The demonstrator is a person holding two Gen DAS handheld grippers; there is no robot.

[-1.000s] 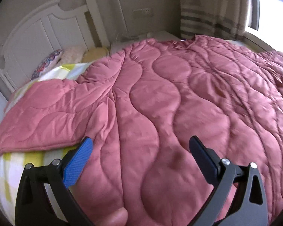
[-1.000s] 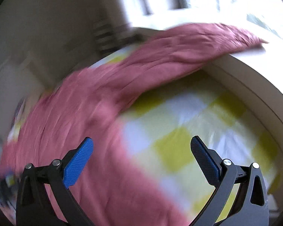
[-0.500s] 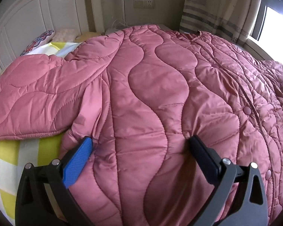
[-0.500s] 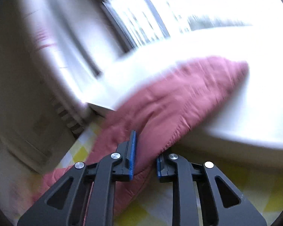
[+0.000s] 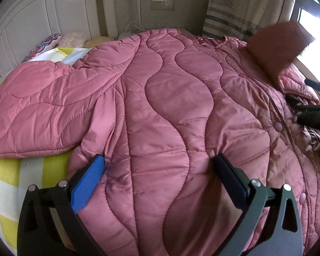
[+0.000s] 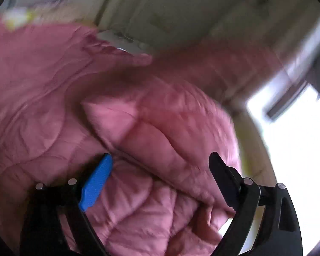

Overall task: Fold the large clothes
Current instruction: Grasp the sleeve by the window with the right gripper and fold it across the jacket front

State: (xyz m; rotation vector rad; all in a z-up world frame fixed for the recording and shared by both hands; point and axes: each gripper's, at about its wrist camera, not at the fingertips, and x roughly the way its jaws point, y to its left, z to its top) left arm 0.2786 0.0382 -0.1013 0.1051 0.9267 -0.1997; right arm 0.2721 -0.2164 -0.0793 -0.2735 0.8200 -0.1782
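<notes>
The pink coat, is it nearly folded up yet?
Only just started. Done: the pink coat lies spread on the bed, and its right sleeve is flipped in over the body. In hand: nothing is gripped; the left gripper and right gripper are open against the fabric. Left: the left sleeve sticks out sideways, and the body is unfolded.

Pink wave-quilted coat (image 5: 164, 98), yellow-checked sheet (image 5: 8, 170)
</notes>
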